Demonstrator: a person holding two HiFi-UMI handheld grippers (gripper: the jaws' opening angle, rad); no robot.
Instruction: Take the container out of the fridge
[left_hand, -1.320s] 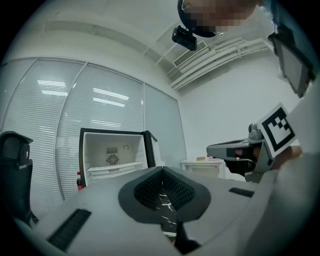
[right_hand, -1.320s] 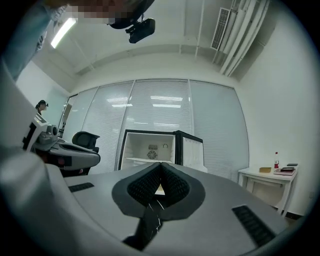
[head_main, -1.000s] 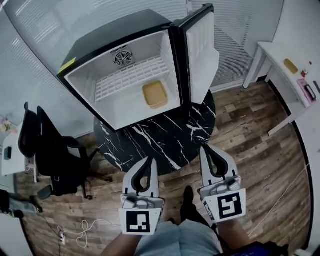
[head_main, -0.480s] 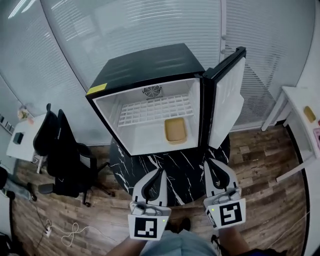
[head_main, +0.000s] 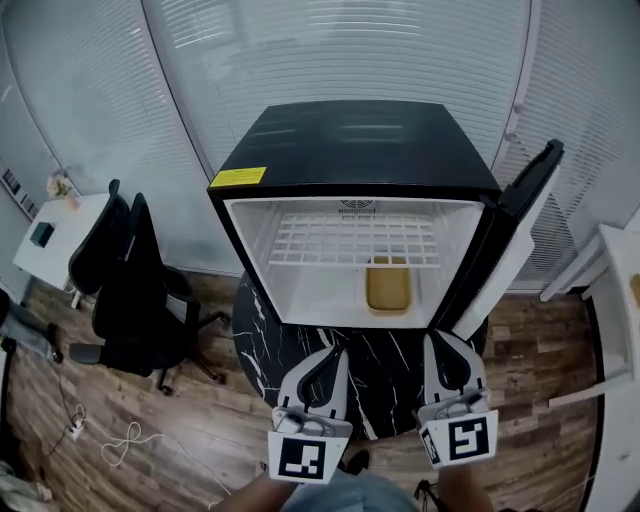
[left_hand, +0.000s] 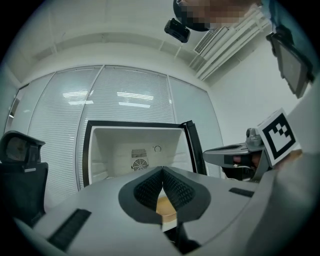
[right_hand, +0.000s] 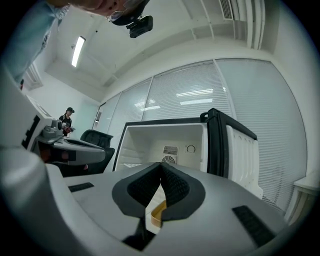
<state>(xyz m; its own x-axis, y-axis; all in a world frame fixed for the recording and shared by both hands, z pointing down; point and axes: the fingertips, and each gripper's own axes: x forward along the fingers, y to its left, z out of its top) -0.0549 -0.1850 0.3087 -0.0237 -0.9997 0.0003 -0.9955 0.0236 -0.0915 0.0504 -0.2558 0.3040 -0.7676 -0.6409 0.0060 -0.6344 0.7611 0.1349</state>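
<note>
Left tongs (head_main: 334, 354), right tongs (head_main: 447, 340) closed, container (head_main: 386, 289) ahead inside fridge (head_main: 360, 140)

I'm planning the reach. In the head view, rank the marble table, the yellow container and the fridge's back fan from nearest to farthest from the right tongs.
1. The marble table, just below and ahead of the right tongs.
2. The yellow container, on the floor of the fridge, toward its right side.
3. The fan, high on the back wall, deepest in.
</note>
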